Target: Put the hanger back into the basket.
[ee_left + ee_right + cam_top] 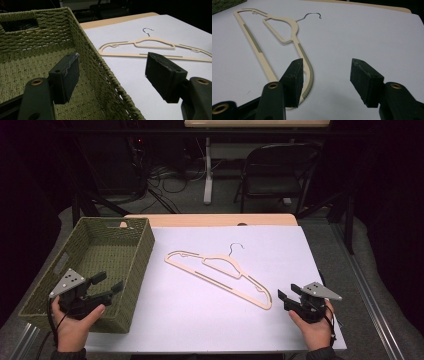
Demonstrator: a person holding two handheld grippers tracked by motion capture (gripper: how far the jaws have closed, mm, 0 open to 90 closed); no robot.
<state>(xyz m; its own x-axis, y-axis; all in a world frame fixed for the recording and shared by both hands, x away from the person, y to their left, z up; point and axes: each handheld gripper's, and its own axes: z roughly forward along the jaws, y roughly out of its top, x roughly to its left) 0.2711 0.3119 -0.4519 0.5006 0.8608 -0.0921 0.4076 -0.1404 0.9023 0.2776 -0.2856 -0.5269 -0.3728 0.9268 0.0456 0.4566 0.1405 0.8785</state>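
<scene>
White-covered table [280, 330] fills centre frame. Green woven basket [137, 270] at left. Cream hanger [220, 276] lies flat mid-frame, seemingly untouched. Left hand-held gripper [111, 283], lower left over basket, gapes wide, empty. Right hand-held gripper [288, 293], lower right beside hanger's end, likewise.

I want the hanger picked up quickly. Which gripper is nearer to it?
Right. The right gripper sits open just beside the hanger's near end; the left gripper hovers open over the basket.

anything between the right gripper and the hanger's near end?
Nothing: in the high view, bare white sheet separates the right gripper, jaws open, from the hanger.
</scene>
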